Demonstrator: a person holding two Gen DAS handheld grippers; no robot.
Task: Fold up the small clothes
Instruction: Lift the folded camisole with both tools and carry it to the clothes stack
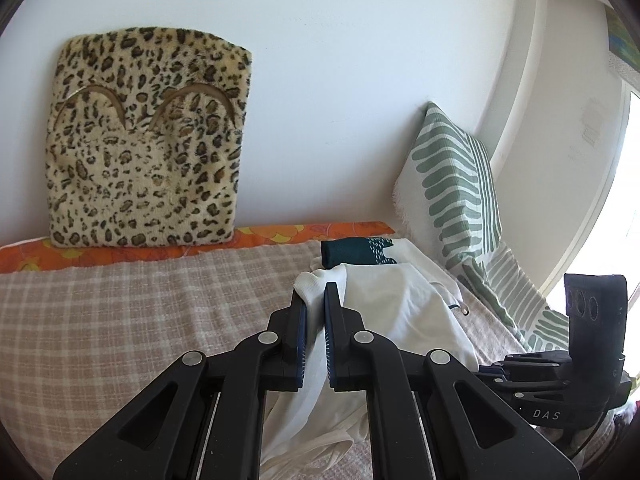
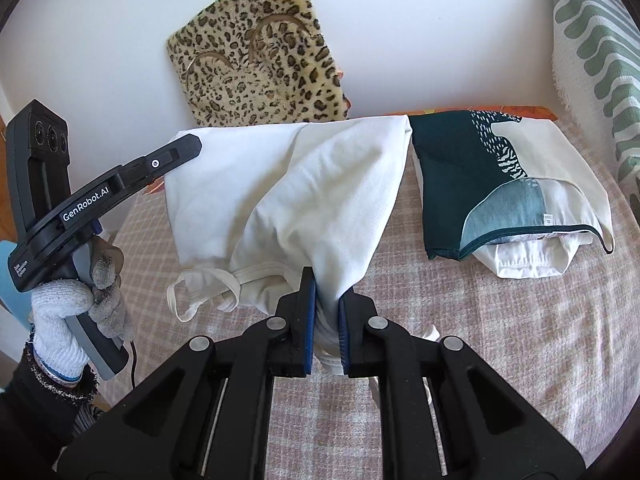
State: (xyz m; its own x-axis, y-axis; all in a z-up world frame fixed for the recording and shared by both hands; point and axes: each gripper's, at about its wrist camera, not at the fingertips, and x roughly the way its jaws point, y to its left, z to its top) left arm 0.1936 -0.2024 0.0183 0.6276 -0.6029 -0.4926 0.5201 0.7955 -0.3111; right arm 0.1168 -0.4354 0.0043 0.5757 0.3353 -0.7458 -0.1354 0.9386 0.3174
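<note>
Both grippers grip the same white garment [image 2: 304, 184], which hangs bunched above the bed [image 2: 500, 340]. In the right wrist view, the right gripper [image 2: 325, 316] has its jaws closed on a gathered fold at the garment's near edge, and the cloth spreads up and away from there toward the wall. The left gripper [image 2: 192, 146] enters that view from the left, held by a gloved hand [image 2: 76, 312], its tip against the garment's far left corner. Thin white straps dangle from the cloth just left of the right jaws.

The left wrist view shows what the other cannot: the left gripper [image 1: 315, 308] has its jaws clamped on a white edge that runs down between the blue pads [image 1: 331, 320]. The right gripper [image 1: 560, 368] sits at the far right edge there, its jaws hidden.

A folded dark teal and cream garment [image 2: 492, 184] lies on the checked bed cover to the right, near the wall. A leopard-print cushion [image 1: 148, 140] leans against the wall, and a green-striped pillow [image 1: 456, 188] stands in the right corner.
</note>
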